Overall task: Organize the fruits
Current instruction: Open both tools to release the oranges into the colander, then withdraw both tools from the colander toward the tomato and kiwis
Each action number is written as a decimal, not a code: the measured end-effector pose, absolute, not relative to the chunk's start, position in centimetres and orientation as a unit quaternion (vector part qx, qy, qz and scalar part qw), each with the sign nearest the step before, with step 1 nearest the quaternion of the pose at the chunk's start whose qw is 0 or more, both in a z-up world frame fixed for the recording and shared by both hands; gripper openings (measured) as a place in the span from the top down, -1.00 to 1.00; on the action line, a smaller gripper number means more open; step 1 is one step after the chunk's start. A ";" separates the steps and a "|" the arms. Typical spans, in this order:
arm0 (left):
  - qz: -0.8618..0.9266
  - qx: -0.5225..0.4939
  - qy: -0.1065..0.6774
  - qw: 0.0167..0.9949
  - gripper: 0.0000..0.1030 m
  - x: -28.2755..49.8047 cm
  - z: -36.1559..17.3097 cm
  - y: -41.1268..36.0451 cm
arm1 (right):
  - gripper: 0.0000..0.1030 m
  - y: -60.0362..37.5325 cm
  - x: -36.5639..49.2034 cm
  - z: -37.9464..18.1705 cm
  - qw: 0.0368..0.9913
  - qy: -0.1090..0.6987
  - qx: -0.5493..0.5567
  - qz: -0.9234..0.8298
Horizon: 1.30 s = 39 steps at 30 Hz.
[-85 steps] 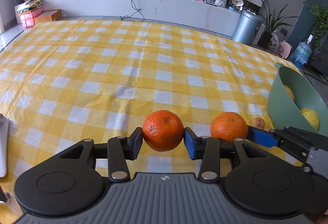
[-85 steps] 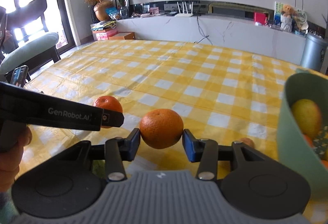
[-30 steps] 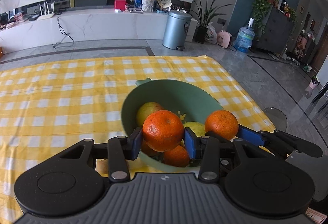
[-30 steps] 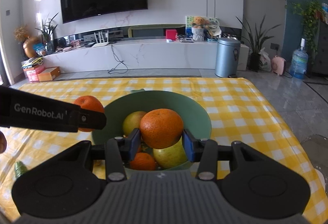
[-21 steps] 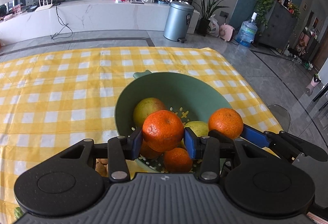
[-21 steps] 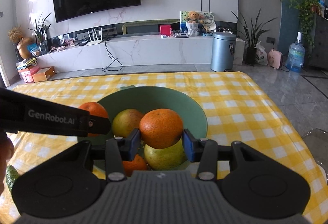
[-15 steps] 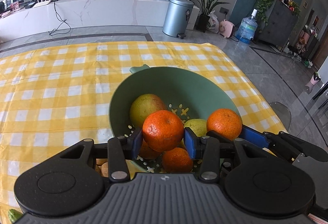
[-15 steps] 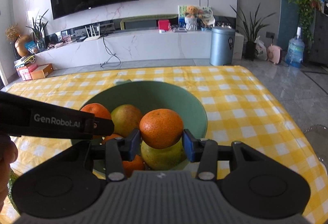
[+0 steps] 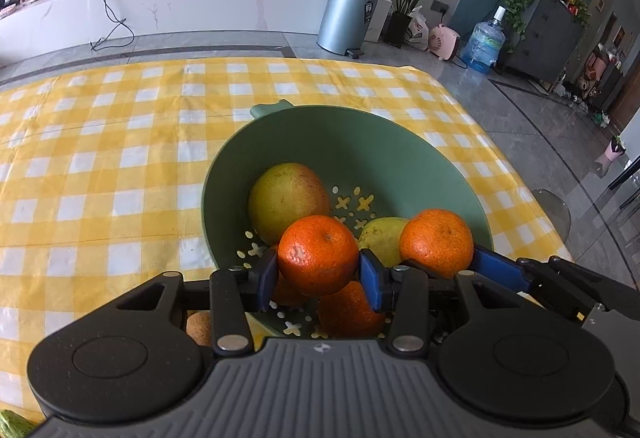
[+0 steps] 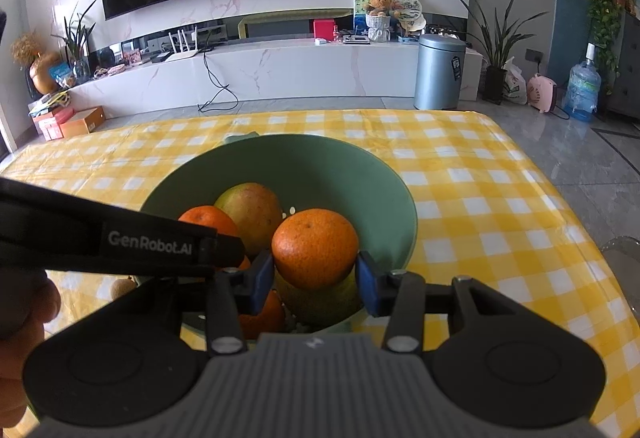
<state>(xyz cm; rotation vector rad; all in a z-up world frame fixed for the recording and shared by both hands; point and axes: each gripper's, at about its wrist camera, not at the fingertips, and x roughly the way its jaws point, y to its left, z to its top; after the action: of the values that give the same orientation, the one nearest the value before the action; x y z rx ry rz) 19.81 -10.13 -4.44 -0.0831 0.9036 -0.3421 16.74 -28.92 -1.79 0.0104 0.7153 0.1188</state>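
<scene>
Now over green bowl [image 9: 420, 157] on yellow-checked table [image 9: 100, 177]: left hand-held gripper [image 9: 319, 274] clamped on orange [image 9: 318, 254], right hand-held gripper [image 10: 315, 278] clamped on second orange [image 10: 315, 248]. Below, mango [image 9: 286, 197], probably pear [image 9: 378, 238].

black gripper [image 9: 319, 274] body, ribbed grey housing, blue fingers [image 9: 267, 278], silver screws, white "genrobot.ai" lettering

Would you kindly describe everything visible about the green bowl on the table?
The green bowl is a round, matte, plastic-looking colander with star-shaped holes in its base and a small tab handle on its far rim. It sits upright on the yellow checked tablecloth, holding a mango, a pear and oranges.
</scene>
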 end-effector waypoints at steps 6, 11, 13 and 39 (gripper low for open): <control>-0.171 -0.052 0.441 0.879 0.04 19.8 -4.3 -10.0 | 0.17 -28.9 16.7 -1.8 0.935 0.350 0.003 0.058; -0.167 -0.052 0.433 0.884 -0.19 19.5 -3.8 -9.9 | 0.14 -28.9 16.5 -1.5 0.937 0.344 0.004 0.055; -0.166 -0.058 0.427 0.887 -0.23 19.4 -3.4 -9.7 | 0.06 -29.1 16.4 -1.3 0.939 0.340 0.008 0.053; -0.123 0.018 0.368 0.921 -0.25 12.2 2.8 -5.6 | -0.46 -28.6 9.8 1.8 0.958 0.262 0.088 0.077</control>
<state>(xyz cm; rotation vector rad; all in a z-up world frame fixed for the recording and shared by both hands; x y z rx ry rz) 12.19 -5.63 2.84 0.0360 0.7564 -0.2533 9.82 -28.62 1.79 0.1780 0.5323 0.1560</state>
